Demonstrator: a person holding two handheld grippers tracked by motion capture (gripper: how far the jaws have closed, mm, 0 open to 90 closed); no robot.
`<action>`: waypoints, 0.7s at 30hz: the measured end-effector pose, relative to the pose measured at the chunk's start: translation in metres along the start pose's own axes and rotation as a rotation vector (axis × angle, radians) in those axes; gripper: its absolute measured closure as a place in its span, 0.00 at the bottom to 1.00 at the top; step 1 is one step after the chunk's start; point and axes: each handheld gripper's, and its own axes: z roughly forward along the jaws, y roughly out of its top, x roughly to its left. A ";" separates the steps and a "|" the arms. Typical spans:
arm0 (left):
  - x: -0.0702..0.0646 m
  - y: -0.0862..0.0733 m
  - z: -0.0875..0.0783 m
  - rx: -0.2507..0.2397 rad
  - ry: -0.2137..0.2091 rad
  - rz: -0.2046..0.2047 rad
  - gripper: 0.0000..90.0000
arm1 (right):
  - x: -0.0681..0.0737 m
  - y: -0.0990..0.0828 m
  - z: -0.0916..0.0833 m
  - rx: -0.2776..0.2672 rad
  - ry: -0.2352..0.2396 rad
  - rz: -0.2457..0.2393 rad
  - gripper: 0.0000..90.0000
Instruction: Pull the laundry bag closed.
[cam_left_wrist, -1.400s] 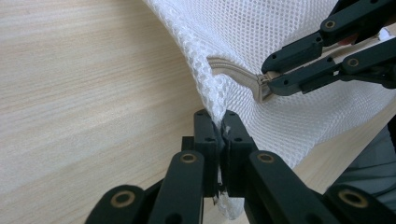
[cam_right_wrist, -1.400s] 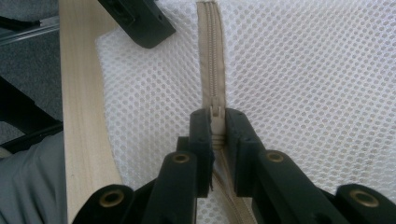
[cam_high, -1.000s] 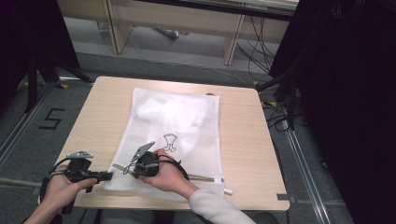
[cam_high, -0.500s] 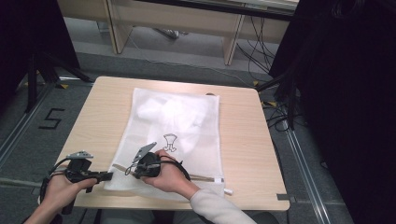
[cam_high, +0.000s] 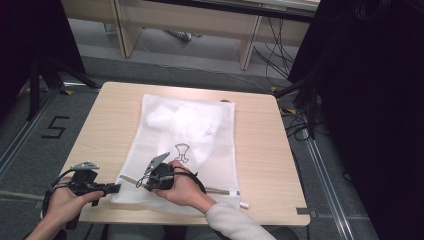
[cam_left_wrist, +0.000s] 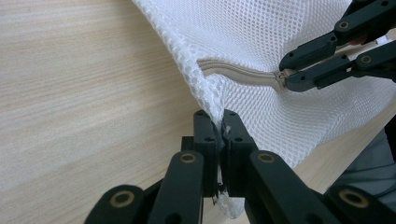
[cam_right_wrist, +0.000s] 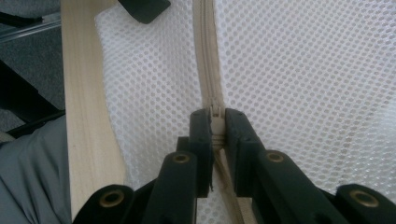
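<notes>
No change is observed: left gripper (cam_left_wrist: 218, 135) and right gripper (cam_right_wrist: 215, 121) stay clamped on the mesh bag (cam_high: 192, 125), positions unaltered.

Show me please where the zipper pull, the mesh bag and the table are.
zipper pull (cam_right_wrist: 215, 122): right gripper view, its metal tab.
mesh bag (cam_high: 200, 125): high view, its white middle.
table (cam_high: 260, 145): high view, bare wood.

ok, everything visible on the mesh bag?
The white mesh bag lies flat on the wooden table, with white contents inside and a small black print. A beige zipper runs along its near edge. The left gripper pinches the bag's corner; the right gripper is shut on the zipper pull.
</notes>
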 end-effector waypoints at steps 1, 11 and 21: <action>0.000 0.000 0.000 0.006 -0.001 0.003 0.96 | 0.000 0.000 0.000 0.002 0.005 0.004 0.92; 0.002 0.000 -0.001 0.014 0.004 0.022 0.96 | -0.001 -0.001 -0.001 -0.001 0.004 -0.016 0.92; 0.000 0.000 0.000 0.002 0.005 0.005 0.96 | -0.002 -0.003 -0.002 -0.001 0.003 -0.011 0.92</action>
